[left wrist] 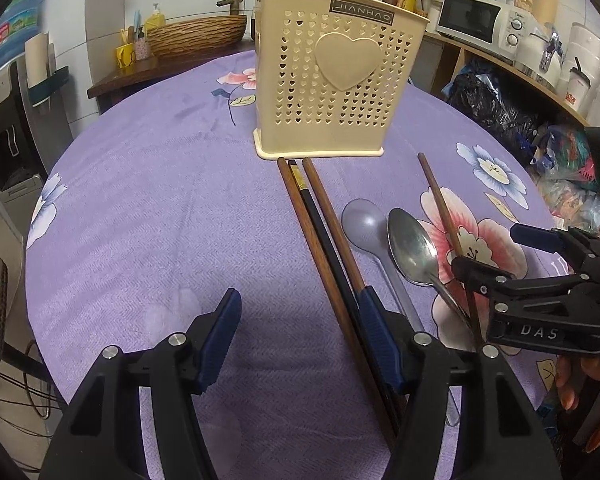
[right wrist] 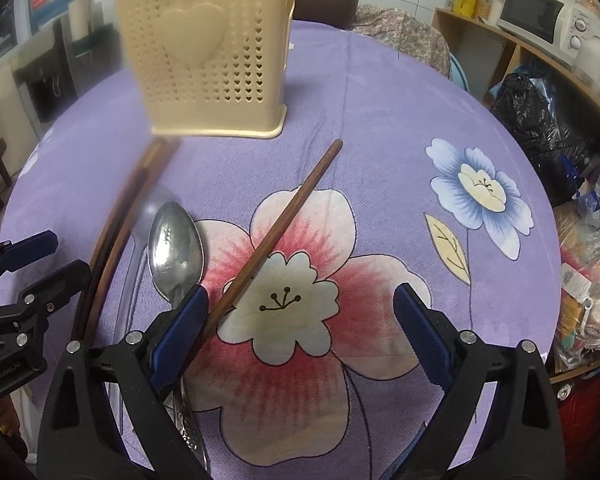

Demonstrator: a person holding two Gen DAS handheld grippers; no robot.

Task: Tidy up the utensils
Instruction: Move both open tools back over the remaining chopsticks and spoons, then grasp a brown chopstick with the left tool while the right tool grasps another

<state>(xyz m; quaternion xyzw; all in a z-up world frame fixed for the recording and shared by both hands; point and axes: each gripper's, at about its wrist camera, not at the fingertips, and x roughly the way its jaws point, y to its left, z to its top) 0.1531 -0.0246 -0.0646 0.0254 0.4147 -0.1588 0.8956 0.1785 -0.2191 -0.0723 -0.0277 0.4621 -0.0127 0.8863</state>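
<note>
Washbasin [left wrist: 196,34] only in left view

We see a woven purple cloth [left wrist: 148,216] with a fine ribbed texture and printed flowers, matt all over. On it the utensil holder [left wrist: 332,80] looks like cream plastic, smooth with a slight sheen, pierced by small heart holes. The chopsticks [left wrist: 320,236] near it look like brown wood with visible grain; one is black and glossy with a gold band. To the right, the steel spoon [left wrist: 414,250] is polished, reflective metal, and the grey spoon [left wrist: 366,226] left of it looks like dull, smooth plastic. The lone chopstick [right wrist: 284,220] is matt wood.
</note>
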